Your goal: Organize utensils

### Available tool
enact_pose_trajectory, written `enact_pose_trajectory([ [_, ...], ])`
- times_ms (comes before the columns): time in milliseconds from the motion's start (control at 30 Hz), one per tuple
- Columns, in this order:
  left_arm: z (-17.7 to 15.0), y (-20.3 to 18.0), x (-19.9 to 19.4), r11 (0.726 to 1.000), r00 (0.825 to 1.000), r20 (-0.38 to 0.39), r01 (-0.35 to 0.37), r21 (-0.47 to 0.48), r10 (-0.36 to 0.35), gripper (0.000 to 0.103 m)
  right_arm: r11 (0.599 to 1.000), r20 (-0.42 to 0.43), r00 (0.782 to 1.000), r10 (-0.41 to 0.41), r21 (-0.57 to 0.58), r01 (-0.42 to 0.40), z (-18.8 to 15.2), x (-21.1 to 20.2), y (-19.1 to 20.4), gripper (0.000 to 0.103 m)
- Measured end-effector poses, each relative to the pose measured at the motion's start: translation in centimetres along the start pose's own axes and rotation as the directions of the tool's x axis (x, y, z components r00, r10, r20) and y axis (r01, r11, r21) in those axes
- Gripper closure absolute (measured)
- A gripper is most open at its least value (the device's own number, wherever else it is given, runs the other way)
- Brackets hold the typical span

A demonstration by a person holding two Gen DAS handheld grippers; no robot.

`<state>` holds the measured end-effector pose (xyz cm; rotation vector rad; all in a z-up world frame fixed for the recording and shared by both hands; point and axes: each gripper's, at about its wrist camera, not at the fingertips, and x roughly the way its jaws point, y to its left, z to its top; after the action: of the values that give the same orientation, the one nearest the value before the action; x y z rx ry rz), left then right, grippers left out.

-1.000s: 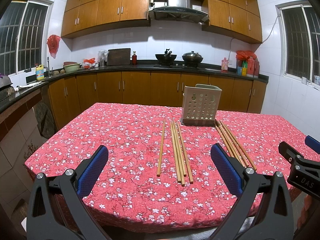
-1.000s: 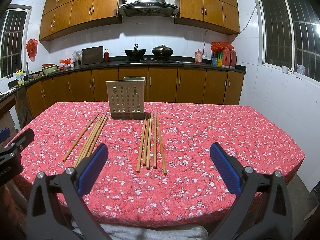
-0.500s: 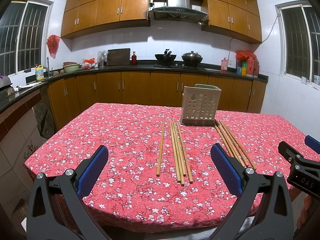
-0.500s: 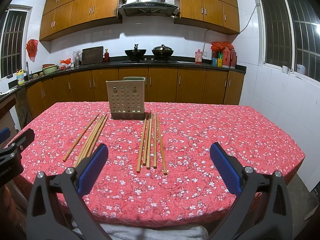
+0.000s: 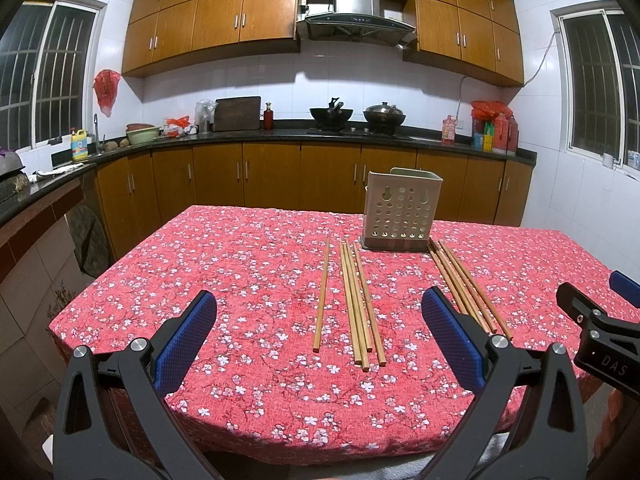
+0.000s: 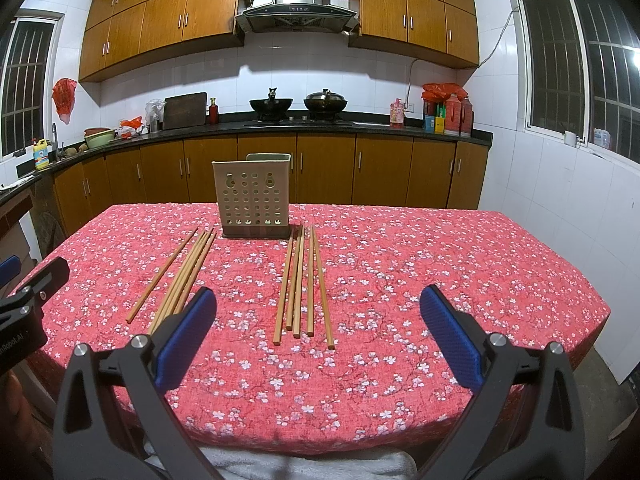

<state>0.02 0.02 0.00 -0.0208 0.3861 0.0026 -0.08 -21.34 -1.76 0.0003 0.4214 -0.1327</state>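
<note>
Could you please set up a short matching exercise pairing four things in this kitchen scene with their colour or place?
Things:
1. utensil holder
2. tablecloth
3. right gripper pads
4. two woks

Descriptions:
A. blue
B. on the stove at the back
C. red with white flowers
D. beige, perforated, standing between two groups of chopsticks

Pairs: 1-D, 2-C, 3-A, 4-B
</note>
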Motion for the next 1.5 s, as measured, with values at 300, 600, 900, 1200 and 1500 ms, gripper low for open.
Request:
enact_pose_trajectory([
  [300,0.0,0.0,0.0,1.000,1.000,0.000,0.000,0.000,0.000,0.002,1.000,0.000,1.000,0.000,0.000,0.000,0.0,0.0,0.0,0.004],
  [600,0.0,0.0,0.0,1.000,1.000,0.000,0.000,0.000,0.000,0.002,1.000,-0.001,1.000,0.000,0.000,0.000,0.0,0.0,0.0,0.004],
  [900,-0.5,0.5,2.0,0.999,0.997,-0.071,-0.035,-0.017,0.034,0.002,0.999,-0.078,0.997,0.011,0.042,-0.008,-0.5,2.3,-1.0,0.004],
  [1200,-1.4,3.7,7.1,0.995,0.967,-0.254,-0.029,-0.093,0.005,0.002,0.990,-0.287,0.957,0.037,0.139,0.003,-1.7,9.2,-3.3,0.023],
  [1500,-0.7,5.0,11.6,0.995,0.941,-0.339,-0.017,-0.094,-0.016,0.029,0.984,-0.430,0.898,0.092,0.178,-0.016,-1.3,16.0,-4.1,0.060],
])
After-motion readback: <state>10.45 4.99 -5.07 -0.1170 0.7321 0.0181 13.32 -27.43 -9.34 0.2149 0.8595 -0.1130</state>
